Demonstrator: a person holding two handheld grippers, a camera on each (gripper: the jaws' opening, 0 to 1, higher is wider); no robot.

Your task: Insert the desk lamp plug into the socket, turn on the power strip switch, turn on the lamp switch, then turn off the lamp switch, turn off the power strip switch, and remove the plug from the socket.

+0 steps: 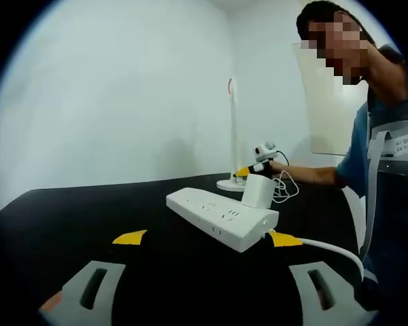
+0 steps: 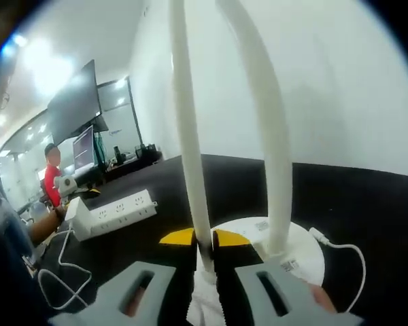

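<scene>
In the left gripper view our left gripper (image 1: pixel 207 238) stands open, its yellow tips spread to either side of the power strip (image 1: pixel 221 216), which lies at centre frame on the black surface (image 1: pixel 88 217). A white plug adapter (image 1: pixel 257 191) is seated in the strip's right end. Behind it, right of centre, the right gripper (image 1: pixel 248 171) sits at the foot of the desk lamp (image 1: pixel 232 136).

In the right gripper view the right gripper (image 2: pixel 204 239) is pinched shut on the thin lamp stem (image 2: pixel 190 149), just above the round lamp base (image 2: pixel 296 248) at lower centre; the strip lies at lower left.

We see these risks:
- The base is light and the stem tall, so a sideways pull from our closed gripper could tip the lamp.
- The loose cord (image 2: pixel 347 261) curls beside the base and could snag as we move.
- Our left gripper is not touching the strip, so a tug on the cord could drag it.
- We cannot tell where the lamp switch is, so we may be pressing the wrong spot.
</scene>
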